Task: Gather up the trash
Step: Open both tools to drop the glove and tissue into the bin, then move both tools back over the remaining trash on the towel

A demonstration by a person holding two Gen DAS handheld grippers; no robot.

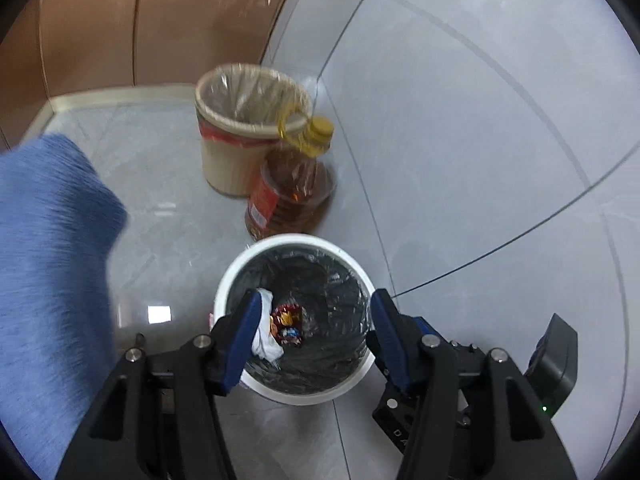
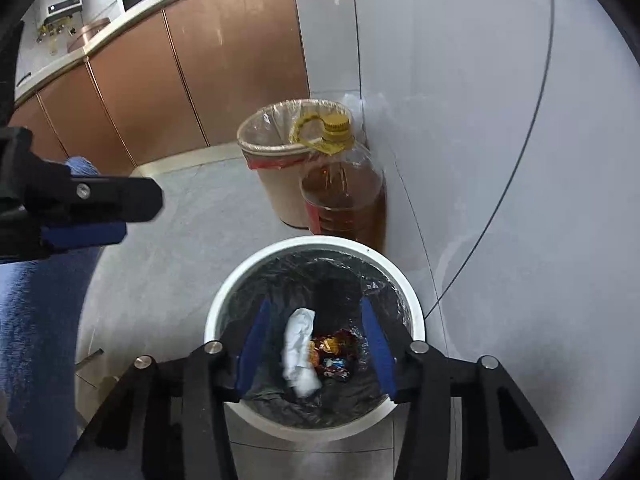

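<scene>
Drop step: both left tongs (image 1: pixel 312 312) and right tongs (image 2: pixel 316 340) stand partly spread and empty over the white bin (image 2: pixel 224 300) — crumpled tissue (image 2: pixel 298 350) and wrappers (image 2: pixel 332 354) lie inside. Next move, likely: seek further trash on the floor (image 1: pixel 480 160).

My blue-padded black left gripper (image 1: pixel 314 312); white bin (image 2: pixel 416 312), black liner (image 2: pixel 280 276); white tissue (image 2: pixel 298 350), red-gold wrapper (image 2: pixel 332 354). At twelve o'clock: beige bin (image 2: pixel 276 192), amber oil bottle (image 2: pixel 344 196), yellow cap. Copper cabinets (image 2: pixel 200 72).
</scene>
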